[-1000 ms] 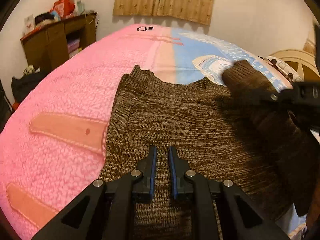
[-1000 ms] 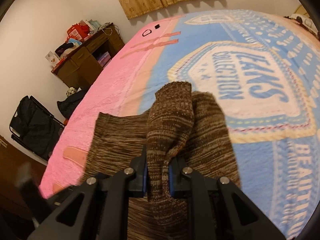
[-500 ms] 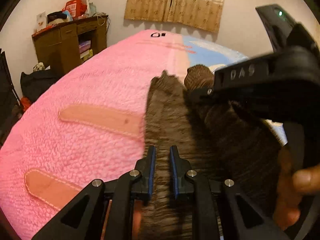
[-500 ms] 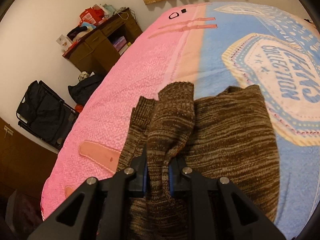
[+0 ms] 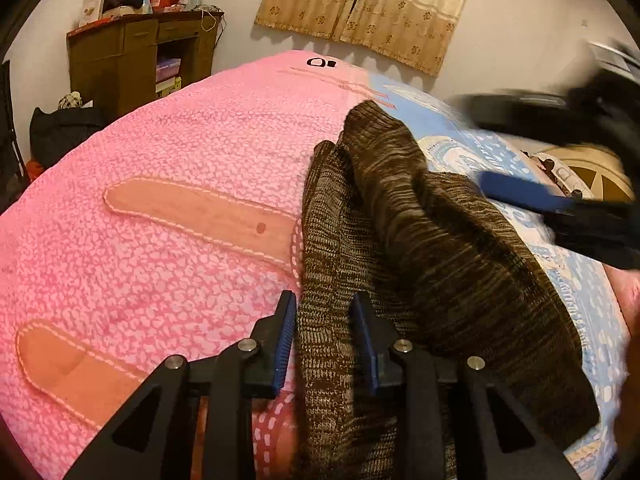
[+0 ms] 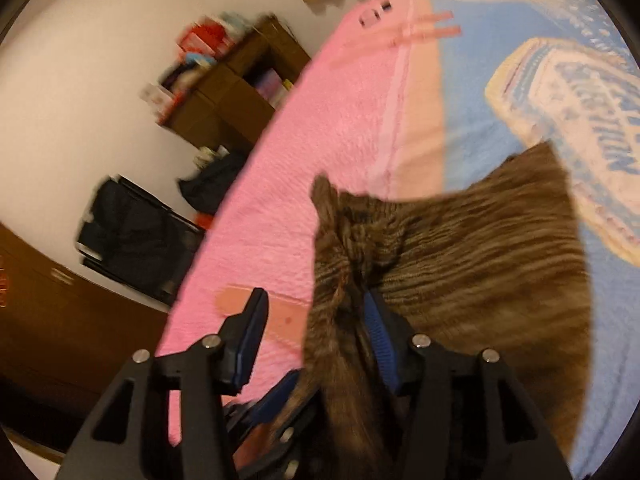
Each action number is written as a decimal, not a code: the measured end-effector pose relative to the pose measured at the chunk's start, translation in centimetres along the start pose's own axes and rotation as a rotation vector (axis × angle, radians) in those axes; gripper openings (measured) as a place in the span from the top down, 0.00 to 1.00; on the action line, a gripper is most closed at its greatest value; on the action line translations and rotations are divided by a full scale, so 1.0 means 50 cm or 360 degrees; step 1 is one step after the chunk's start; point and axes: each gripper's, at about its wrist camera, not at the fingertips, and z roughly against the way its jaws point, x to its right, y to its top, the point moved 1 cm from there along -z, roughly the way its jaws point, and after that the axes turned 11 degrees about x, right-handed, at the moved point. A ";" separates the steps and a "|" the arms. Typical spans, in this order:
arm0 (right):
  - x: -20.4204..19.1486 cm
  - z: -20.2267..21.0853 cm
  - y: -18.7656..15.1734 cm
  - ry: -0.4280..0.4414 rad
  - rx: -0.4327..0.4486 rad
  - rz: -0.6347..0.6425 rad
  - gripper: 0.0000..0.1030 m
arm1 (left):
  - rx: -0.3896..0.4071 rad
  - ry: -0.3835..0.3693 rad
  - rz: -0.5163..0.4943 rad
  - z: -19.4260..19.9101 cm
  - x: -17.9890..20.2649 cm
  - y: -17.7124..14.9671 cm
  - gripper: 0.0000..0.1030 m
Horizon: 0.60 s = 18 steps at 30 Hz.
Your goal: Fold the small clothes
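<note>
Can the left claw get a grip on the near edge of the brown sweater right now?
Probably yes. The left claw has just been opening, and the brown sweater already lies between its fingers, which are not pressing on it. Nothing covers that edge; the right claw is off to the side.

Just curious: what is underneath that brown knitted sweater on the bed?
The brown knitted sweater lies across a fleecy blanket, partly pink and partly light blue with printed lettering. The sweater hides whatever lies directly beneath its folds.
</note>
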 end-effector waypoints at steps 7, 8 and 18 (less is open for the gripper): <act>0.078 0.189 -0.108 -0.0175 0.0257 0.0087 0.65 | 0.0009 -0.0008 0.0002 0.000 0.018 0.003 0.69; 0.084 0.193 -0.132 -0.0179 0.0238 0.0082 0.73 | 0.0009 -0.0016 0.0005 0.002 0.016 0.002 0.69; 0.085 0.228 -0.215 -0.0077 0.0237 0.0069 0.55 | -0.0073 -0.0189 0.0015 0.056 -0.002 -0.005 0.69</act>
